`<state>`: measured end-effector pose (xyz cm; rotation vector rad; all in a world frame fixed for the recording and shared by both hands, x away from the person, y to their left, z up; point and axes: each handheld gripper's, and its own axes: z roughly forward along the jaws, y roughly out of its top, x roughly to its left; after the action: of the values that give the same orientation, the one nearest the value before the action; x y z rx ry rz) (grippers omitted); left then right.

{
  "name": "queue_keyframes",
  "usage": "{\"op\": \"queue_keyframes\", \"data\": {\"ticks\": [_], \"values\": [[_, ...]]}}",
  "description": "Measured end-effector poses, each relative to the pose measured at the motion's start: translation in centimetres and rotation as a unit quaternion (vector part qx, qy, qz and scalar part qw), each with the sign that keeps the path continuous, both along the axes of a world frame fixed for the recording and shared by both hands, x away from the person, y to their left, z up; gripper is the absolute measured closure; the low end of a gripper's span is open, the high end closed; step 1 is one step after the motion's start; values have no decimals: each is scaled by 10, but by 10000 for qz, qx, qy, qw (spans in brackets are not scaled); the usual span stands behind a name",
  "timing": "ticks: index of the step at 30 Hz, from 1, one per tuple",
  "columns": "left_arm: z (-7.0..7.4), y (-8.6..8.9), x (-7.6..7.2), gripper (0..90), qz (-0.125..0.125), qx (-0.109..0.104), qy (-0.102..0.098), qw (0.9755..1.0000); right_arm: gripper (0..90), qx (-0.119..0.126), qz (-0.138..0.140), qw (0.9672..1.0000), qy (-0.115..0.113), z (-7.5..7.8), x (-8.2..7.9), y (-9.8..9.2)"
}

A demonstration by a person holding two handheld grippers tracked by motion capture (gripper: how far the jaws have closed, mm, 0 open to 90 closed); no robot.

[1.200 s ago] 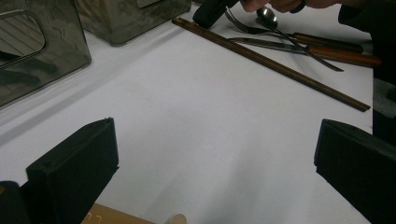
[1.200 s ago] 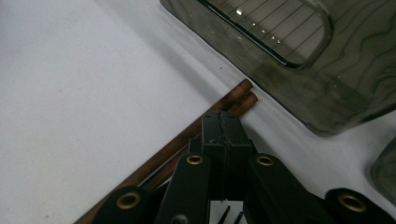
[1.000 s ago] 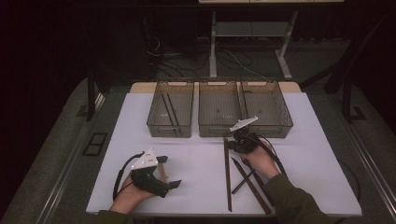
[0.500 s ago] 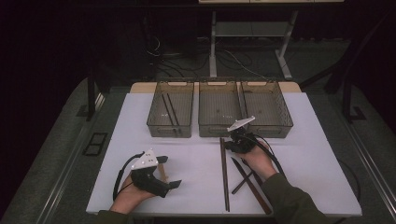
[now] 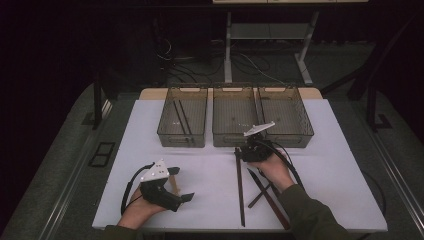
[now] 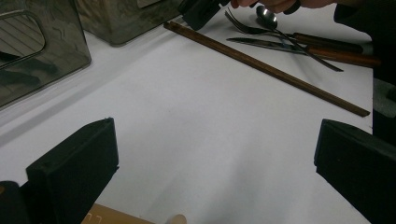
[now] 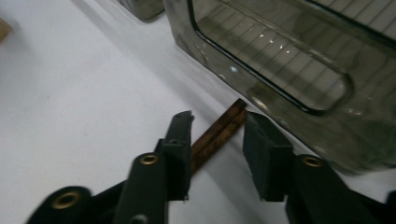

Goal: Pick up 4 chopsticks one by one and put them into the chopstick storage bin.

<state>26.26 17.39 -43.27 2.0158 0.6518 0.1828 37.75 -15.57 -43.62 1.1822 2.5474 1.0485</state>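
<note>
Nearest the person, the left gripper [image 5: 175, 190] rests on the white table [image 5: 200, 170] with its jaws wide apart and nothing between them. Farther along, the long brown chopstick [image 5: 240, 187] lies flat, its length running from the near edge toward the middle bin [image 5: 234, 117]. The right gripper [image 7: 217, 140] sits at its far tip, so that hand is the nearer one. Its jaws have just been opening; they straddle the stick without pressing it.

A dim lab: a white table [image 5: 150, 135], loose floor cables [image 5: 250, 62], a metal stand [image 5: 270, 30].
</note>
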Motion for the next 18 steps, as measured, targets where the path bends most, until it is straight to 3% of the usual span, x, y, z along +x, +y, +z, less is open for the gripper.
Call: {"op": "queue_keyframes", "data": {"ticks": [10,18], "values": [[0,0,0,0,-8,-5,-8,10000,574,-180,-145,9997,93,-5,3,10],[0,0,0,0,-17,-1,-9,10000,631,-363,-130,9992,-41,-5,2,15]]}}
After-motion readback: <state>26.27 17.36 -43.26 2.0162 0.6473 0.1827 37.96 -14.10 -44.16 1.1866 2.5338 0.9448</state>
